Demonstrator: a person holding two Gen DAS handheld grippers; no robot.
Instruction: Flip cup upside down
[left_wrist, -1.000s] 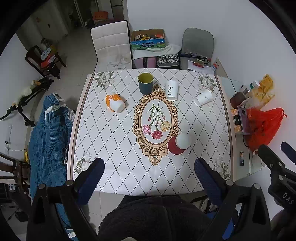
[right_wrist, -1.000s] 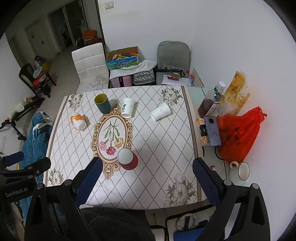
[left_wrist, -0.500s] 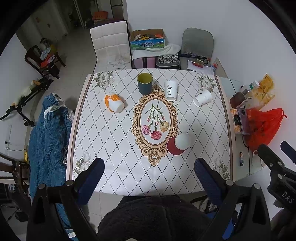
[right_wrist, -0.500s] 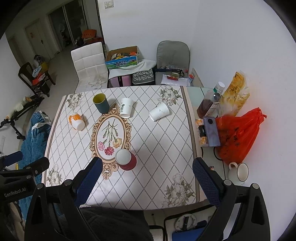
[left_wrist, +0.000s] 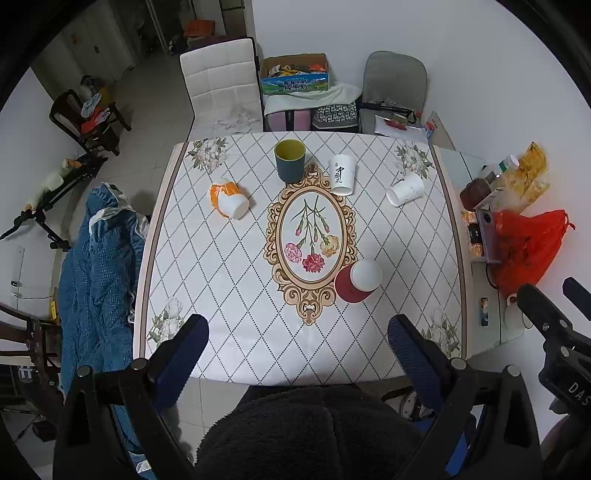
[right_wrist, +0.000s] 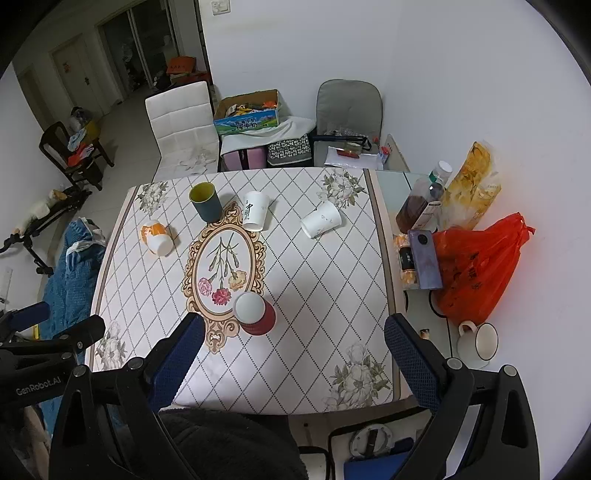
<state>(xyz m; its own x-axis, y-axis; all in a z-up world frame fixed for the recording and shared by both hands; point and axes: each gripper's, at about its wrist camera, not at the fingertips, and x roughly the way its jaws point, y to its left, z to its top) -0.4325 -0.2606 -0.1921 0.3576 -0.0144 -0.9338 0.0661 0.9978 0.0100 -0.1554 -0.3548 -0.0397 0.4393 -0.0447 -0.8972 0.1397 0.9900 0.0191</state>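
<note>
Red cup (left_wrist: 357, 280) upturned, orange cup (left_wrist: 228, 197) apparently toppled, both tools wide.

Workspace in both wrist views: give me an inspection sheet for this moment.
Surface: table under a diamond-pattern cloth with a flower oval.
Job's things: red cup upside down; green cup upright; lettered white cup upside down; plain white cup and orange cup on their sides.
Clutter: red bag, bottle, mug on the side table.
Grippers: left tongs and right tongs open, holding nothing, above the near edge.
Cables: nothing seen.
Surroundings: white chair, grey chair, cardboard box, blue quilt.
</note>
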